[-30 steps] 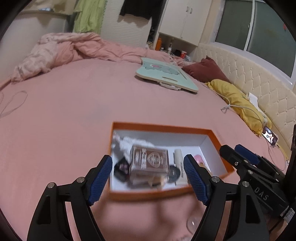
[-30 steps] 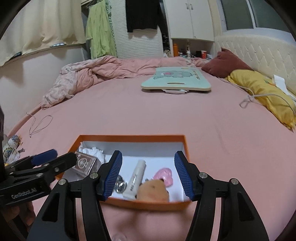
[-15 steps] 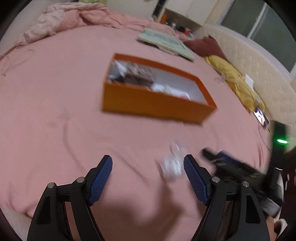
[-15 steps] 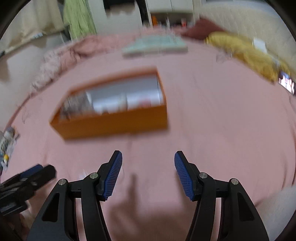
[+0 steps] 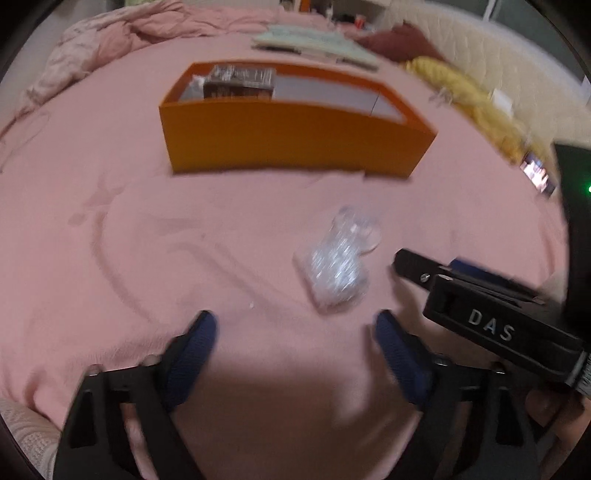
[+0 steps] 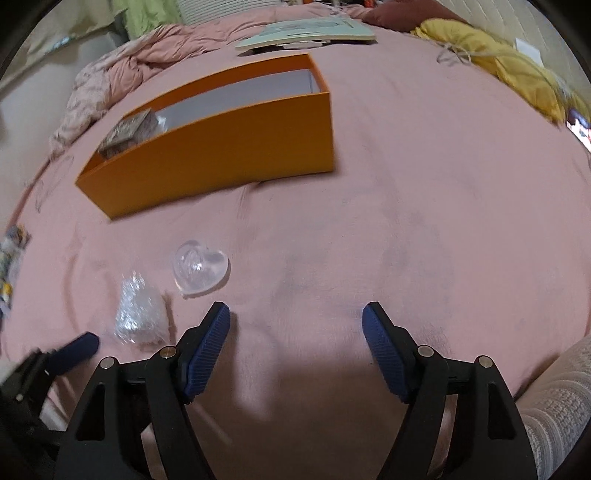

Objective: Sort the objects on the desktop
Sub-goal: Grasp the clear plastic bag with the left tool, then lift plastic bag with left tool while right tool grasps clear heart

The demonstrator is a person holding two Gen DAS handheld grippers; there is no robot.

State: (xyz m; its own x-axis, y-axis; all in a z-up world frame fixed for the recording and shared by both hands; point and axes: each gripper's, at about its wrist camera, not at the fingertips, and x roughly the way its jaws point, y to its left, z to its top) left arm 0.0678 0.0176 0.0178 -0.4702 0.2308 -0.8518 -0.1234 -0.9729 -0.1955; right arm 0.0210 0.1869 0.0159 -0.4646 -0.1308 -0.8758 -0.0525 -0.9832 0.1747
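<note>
An orange box (image 5: 291, 140) stands on the pink bedsheet, also in the right wrist view (image 6: 221, 147); a brown patterned box (image 5: 240, 83) sits in its left end. A clear heart-shaped piece (image 6: 199, 267) and a crinkled clear plastic packet (image 6: 138, 314) lie on the sheet in front of the box; both also show in the left wrist view, the packet (image 5: 336, 269) nearer. My left gripper (image 5: 295, 332) is open and empty, just short of the packet. My right gripper (image 6: 295, 321) is open and empty, to the right of the heart.
A mint lap tray (image 6: 306, 31) lies beyond the box. A yellow pillow (image 6: 517, 62) and a dark red pillow (image 5: 399, 44) are at the right, a rumpled pink blanket (image 5: 122, 33) at the back left. A lit phone (image 5: 535, 173) lies at the right edge.
Both grippers have pulled back from over the box and dropped low toward the sheet. The box now stands farther away, and the heart and packet have come into view.
</note>
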